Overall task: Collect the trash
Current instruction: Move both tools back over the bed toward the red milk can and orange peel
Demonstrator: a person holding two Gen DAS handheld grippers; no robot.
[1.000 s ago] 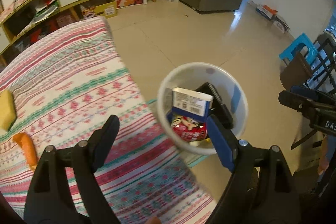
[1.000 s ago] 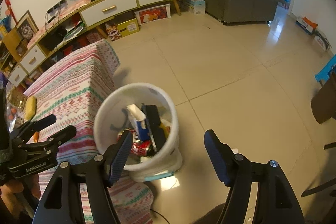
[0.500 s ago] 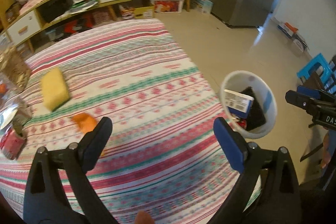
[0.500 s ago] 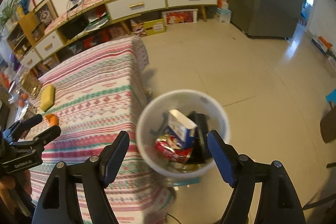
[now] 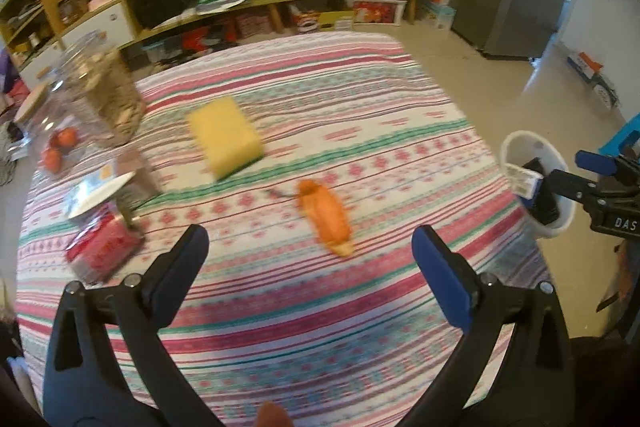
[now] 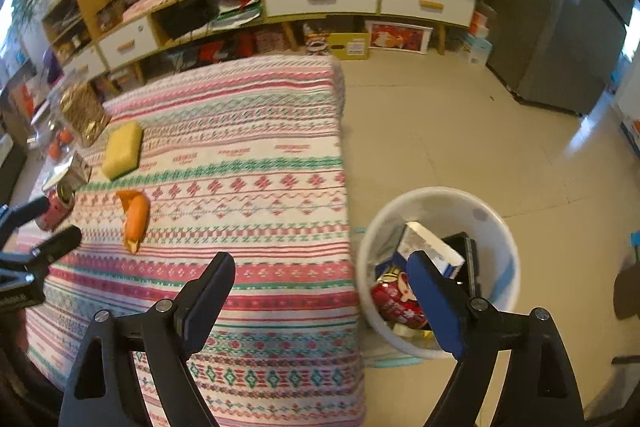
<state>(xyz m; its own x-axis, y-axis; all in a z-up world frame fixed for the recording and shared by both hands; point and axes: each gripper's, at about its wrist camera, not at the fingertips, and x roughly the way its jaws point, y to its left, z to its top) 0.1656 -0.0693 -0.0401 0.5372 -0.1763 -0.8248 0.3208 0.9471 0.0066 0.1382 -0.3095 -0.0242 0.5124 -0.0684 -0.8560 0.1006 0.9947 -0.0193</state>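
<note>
Both grippers swing left off the white bin, over the striped tabletop.
Left gripper and right gripper have just been opening, fingers released, nothing between them.

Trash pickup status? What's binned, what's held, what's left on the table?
Binned: a box and red wrapper sit in the white bin. In hand: nothing; left gripper and right gripper are open and empty. Left on the tablecloth: orange wrapper, red can.
</note>
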